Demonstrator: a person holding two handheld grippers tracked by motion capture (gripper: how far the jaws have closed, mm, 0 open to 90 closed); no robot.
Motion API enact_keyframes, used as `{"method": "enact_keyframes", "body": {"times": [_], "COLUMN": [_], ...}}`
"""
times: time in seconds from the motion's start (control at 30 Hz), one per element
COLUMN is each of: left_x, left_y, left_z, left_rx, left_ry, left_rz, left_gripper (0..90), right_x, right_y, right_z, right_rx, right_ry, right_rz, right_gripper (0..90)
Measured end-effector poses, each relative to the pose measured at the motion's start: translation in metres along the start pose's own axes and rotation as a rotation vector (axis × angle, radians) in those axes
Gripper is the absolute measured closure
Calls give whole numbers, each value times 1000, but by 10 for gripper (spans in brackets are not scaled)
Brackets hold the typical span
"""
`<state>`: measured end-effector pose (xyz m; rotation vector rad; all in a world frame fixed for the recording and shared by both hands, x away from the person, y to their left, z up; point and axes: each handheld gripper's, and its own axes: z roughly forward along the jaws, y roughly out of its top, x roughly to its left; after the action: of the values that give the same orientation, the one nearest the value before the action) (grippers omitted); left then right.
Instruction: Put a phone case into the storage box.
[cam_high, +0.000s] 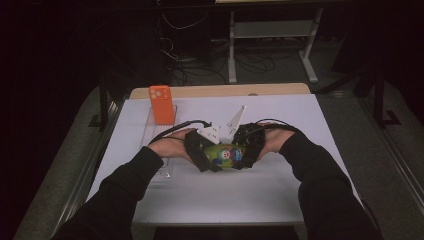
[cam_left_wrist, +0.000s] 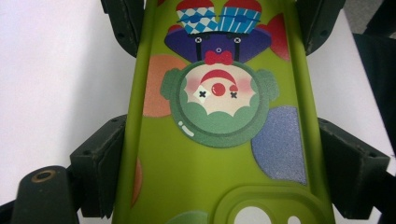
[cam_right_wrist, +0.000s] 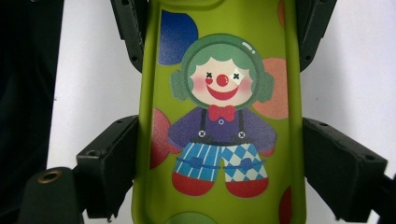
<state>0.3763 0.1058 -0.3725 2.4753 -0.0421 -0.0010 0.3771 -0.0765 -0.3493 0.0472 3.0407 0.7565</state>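
The green phone case (cam_high: 225, 155) with a clown print is held between both grippers, above the white tabletop (cam_high: 280, 190), to the right of the orange phone (cam_high: 162, 104). The left gripper (cam_left_wrist: 219, 154) has its fingers (cam_left_wrist: 100, 158) narrow, pressed on the long edges of the case; the right gripper (cam_right_wrist: 219, 158) grips the other end the same way. From above, hands and grippers hide most of the case. The camera cutout is cut off at the picture edge.

text: none readable | green rubbery phone case (cam_right_wrist: 219, 121): clown picture only, small x marks beside the nose, no lettering | orange phone case (cam_high: 162, 104): too small to tell any marking | white table cover (cam_high: 280, 185): unprinted
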Motion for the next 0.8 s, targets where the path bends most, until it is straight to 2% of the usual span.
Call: {"method": "enact_keyframes", "body": {"times": [0.07,0.17,0.3,0.43,0.5,0.63,0.73,0.8], "left_x": [0,1,1,2,3,3,2,2], "left_y": [0,-1,0,2,2,0,-3,-4], "left_z": [0,0,1,-1,-3,-7,-6,-6], "left_rx": [-3,-7,-6,-6,4,0,25,37], "left_ry": [-2,-23,-32,5,24,43,83,98], "left_rz": [-2,-29,-47,-52,-74,-123,-158,-188], "left_gripper": [146,152,157,159,159,159,159,159], "right_x": [0,-2,-4,-5,-7,-9,-8,-6], "right_y": [0,-1,-3,-7,-10,-18,-27,-32], "right_z": [0,0,2,2,0,-7,-11,-13], "right_rx": [-1,-7,-22,-43,-54,-90,-139,-143], "right_ry": [2,10,41,26,16,-25,-36,-43], "right_rz": [-1,8,26,43,51,111,156,201], "right_gripper": [150,147,141,85,42,0,0,0]}}
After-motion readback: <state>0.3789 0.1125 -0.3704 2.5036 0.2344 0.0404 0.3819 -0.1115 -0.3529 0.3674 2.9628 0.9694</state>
